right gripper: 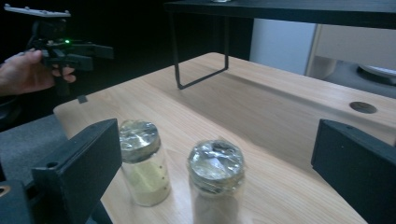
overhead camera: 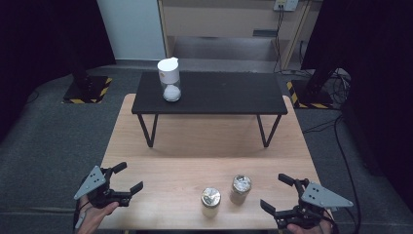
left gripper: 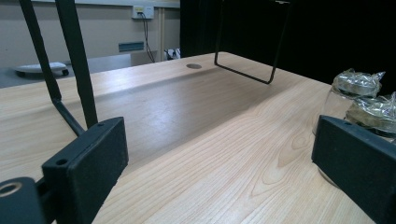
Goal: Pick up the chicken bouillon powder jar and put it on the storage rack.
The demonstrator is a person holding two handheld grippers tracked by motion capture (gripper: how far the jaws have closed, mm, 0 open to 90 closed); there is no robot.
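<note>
Standing near right, two foil-capped glass jars (overhead camera: 211, 202) (overhead camera: 240, 188) look rigid, slippery, breakable; grasp mid-body. Left gripper (overhead camera: 123, 178) and right gripper (overhead camera: 276, 192) both gape empty.

In the left gripper view, the two foil-capped glass jars (left gripper: 362, 100) stand half behind the right jaw of the left hand-held gripper (left gripper: 219, 158), and the picture's right edge cuts the nearer one off. What they hold cannot be told there. In the right gripper view, the bottom edge cuts off the base of the nearer foil-capped jar (right gripper: 216, 179), and its contents are too dim to name. In the high view, the bottom edge cuts off the hand (overhead camera: 95, 217) at the light wooden worktop's (overhead camera: 195, 141) near left corner.
</note>
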